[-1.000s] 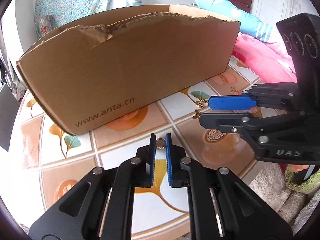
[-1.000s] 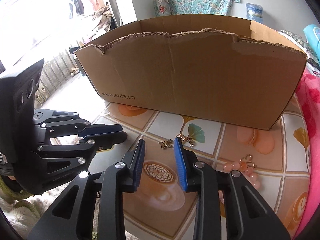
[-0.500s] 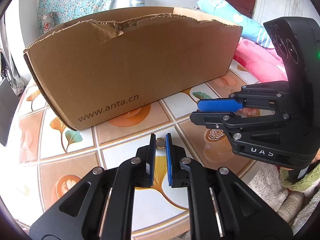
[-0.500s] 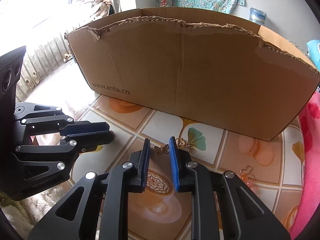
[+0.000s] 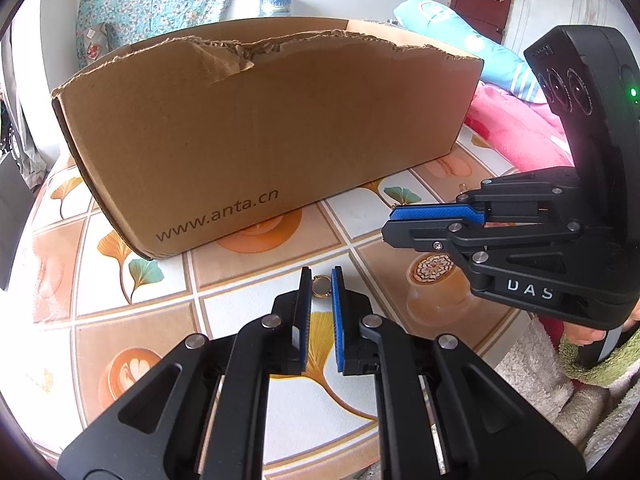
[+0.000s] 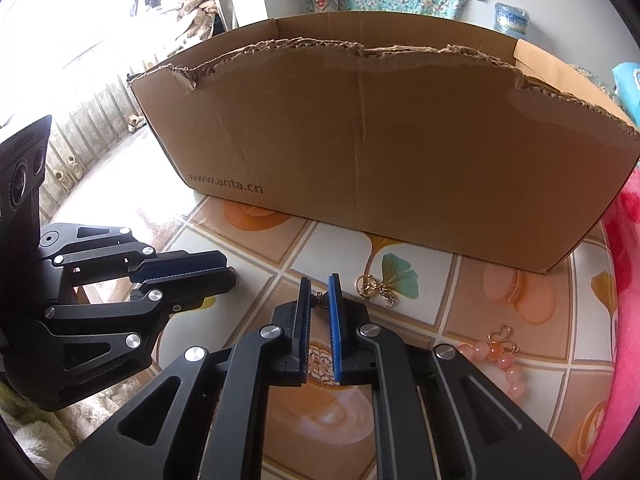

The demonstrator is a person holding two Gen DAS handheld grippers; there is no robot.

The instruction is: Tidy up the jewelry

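Jewelry is what both claws are after, and each already has a piece at its tips. From the left wrist, the left gripper (image 5: 321, 286) is pinched narrow on a small gold ring (image 5: 321, 286) held between its blue pads just above the tablecloth (image 5: 132, 320); the cardboard box (image 5: 260, 132) stands straight ahead and higher, its torn rim the edge to clear. From the right wrist, the right gripper (image 6: 319, 298) has just been closing and now nips a little butterfly charm (image 6: 319, 299) between its tips. The gold keyring charm (image 6: 376, 289) lies just to its right, and the pink bead bracelet (image 6: 502, 358) lies further right, so the right hand is nearer both.
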